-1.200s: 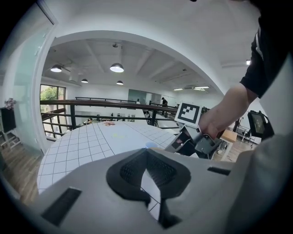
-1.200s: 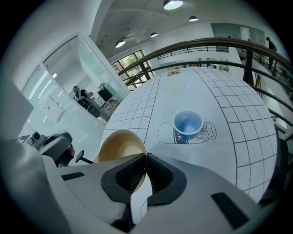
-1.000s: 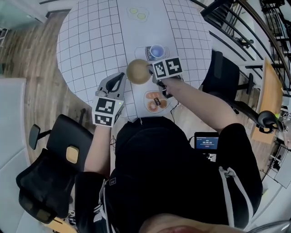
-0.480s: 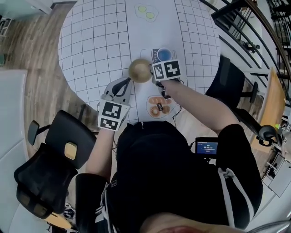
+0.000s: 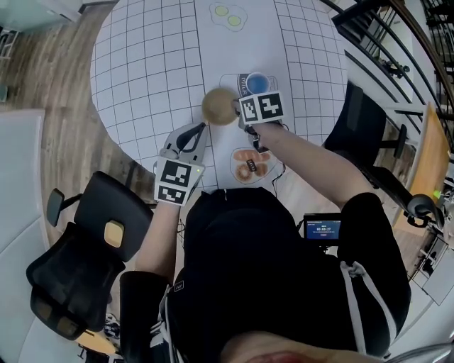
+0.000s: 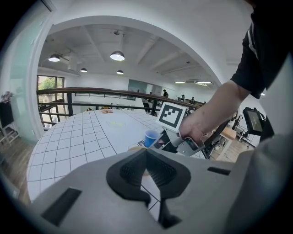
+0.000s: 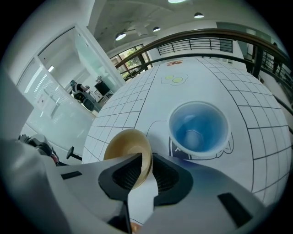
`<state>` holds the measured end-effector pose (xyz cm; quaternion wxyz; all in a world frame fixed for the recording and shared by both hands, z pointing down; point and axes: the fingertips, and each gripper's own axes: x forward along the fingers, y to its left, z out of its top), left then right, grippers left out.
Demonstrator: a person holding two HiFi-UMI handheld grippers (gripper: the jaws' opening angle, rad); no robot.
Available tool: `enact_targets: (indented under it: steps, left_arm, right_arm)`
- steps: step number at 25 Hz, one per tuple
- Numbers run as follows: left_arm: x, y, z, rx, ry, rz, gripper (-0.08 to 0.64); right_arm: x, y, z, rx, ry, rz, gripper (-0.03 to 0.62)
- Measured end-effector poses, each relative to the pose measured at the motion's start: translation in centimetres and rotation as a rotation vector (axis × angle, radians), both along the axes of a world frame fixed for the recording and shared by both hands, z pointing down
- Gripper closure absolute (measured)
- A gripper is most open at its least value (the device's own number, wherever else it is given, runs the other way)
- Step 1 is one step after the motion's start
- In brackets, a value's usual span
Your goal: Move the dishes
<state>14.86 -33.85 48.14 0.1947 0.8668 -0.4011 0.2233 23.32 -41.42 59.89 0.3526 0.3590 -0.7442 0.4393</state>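
A tan bowl [image 5: 219, 105] hangs above the round white gridded table [image 5: 149, 64], pinched by its rim in my right gripper [image 5: 238, 112]. From the right gripper view the bowl [image 7: 128, 155] tilts between the jaws of that gripper [image 7: 147, 172], which is shut on it. A blue cup [image 5: 257, 84] stands just beyond on a printed mat; the same cup [image 7: 198, 126] shows close ahead, upright. My left gripper [image 5: 191, 135] hovers near the table's front edge, shut and holding nothing [image 6: 147, 171]. An orange patterned plate [image 5: 247, 164] lies by the table's near edge under my right forearm.
A mat with two yellow-green discs [image 5: 228, 15] lies at the table's far side. A black office chair [image 5: 85, 248] stands at my left and another [image 5: 362, 120] at the right. A railing [image 5: 397, 42] runs behind the table on the right.
The bowl, held in my right gripper, has shifted slightly farther over the table. My left gripper has crept a little forward and right.
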Motion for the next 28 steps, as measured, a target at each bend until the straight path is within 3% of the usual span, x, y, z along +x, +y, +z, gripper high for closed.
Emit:
enact_targets:
  steps: [3,13,17,21,28]
  left_arm:
    - [0.3,0.1,-0.1,0.004,0.001,0.009,0.555]
    - [1.1,0.8,0.0,0.001,0.004,0.029,0.556]
    - [1.4,1.0,0.2,-0.004,0.006,0.034,0.555]
    - [1.7,1.2,0.1,-0.004,0.006,0.038,0.555]
    - [1.8,1.0,-0.1,-0.005,0.004,0.038,0.555]
  right_arm:
    - [0.3,0.7,-0.1,-0.008,-0.005,-0.004,0.501]
    - [0.3,4.4,-0.2,-0.032,-0.011,-0.057,0.5]
    - [0.3,3.9,0.1,-0.044,-0.028,-0.015,0.509]
    - [0.7,3.0,0.1,-0.05,-0.05,0.059,0.559]
    - [0.9,1.4,-0.5,-0.015,-0.063,0.113,0.565]
